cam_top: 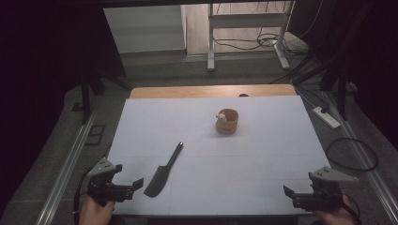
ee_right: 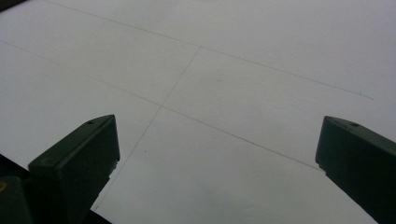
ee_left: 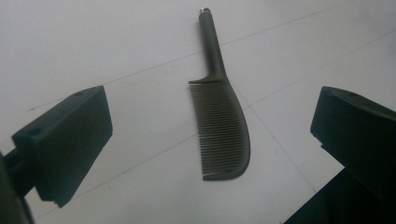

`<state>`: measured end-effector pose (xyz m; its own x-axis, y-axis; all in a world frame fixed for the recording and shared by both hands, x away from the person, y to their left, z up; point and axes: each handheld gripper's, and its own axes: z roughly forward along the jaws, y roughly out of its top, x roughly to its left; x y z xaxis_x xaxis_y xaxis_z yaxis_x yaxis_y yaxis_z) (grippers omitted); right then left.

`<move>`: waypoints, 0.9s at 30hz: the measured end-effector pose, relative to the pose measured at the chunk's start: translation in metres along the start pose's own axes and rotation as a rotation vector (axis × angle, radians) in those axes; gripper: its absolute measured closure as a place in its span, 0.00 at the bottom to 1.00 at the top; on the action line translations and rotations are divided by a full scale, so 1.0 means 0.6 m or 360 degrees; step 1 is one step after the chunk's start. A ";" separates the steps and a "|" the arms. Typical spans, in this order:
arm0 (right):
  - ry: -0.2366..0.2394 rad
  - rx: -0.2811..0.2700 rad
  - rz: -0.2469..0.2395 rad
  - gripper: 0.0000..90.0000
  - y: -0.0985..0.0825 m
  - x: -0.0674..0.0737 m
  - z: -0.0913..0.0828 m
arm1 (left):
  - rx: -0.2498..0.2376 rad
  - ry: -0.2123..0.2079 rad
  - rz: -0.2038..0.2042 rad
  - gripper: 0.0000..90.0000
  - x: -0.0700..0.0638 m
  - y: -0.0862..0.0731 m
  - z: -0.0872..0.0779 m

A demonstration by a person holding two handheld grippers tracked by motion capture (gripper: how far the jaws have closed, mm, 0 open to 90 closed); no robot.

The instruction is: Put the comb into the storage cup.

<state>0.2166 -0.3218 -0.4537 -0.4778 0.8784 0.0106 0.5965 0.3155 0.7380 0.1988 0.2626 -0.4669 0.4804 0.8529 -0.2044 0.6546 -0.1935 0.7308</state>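
Nearest the high camera, at the table's near edge, two hand-held grippers sit at opposite corners. At about 7 o'clock on the white table point(cam_top: 211, 187), the left gripper point(cam_top: 129, 185) rests in a hand point(cam_top: 96, 212), its jaws spread wide and holding nothing; in the left gripper view the left gripper point(ee_left: 210, 154) frames bare surface on either side of the comb point(ee_left: 222, 121).

Just to the right of that gripper, still around 7 o'clock, the dark comb point(cam_top: 162, 173) lies flat on the white surface, close to the jaws yet apart from them. Its toothed end is nearest the person, and its slim handle runs away toward 1 o'clock.

Farther back, near 12 o'clock and a little right of centre, a small wooden cup point(cam_top: 227, 121) stands upright, well apart from the comb, with a small pale object at its rim that is too small to make out.

At 5 o'clock the right gripper point(cam_top: 293, 197) sits with its jaws also spread wide; the right gripper view shows the right gripper point(ee_right: 217, 163) over bare tabletop, empty.
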 end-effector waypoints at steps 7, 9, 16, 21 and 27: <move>0.0008 0.0003 -0.0010 0.00 0.000 0.001 0.001 | 0.0057 -0.0028 0.0016 0.00 -0.005 0.018 0.015; 0.0008 0.0006 -0.0018 0.00 0.000 0.002 0.001 | 0.0066 -0.0064 0.0005 0.00 -0.005 0.022 0.022; 0.0010 0.0006 -0.0021 0.00 0.000 0.002 0.001 | 0.0074 -0.0084 0.0050 0.00 -0.003 0.036 0.038; 0.0013 0.0006 -0.0027 0.00 0.000 0.002 0.001 | 0.0085 -0.0102 0.0056 0.00 -0.001 0.045 0.050; 0.0017 0.0003 -0.0022 0.00 0.000 0.002 0.001 | 0.0079 -0.0121 0.0074 0.00 -0.002 0.067 0.070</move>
<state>0.2164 -0.3206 -0.4540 -0.4925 0.8703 0.0076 0.5911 0.3280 0.7369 0.2490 0.2335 -0.4650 0.5524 0.8036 -0.2215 0.6581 -0.2573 0.7077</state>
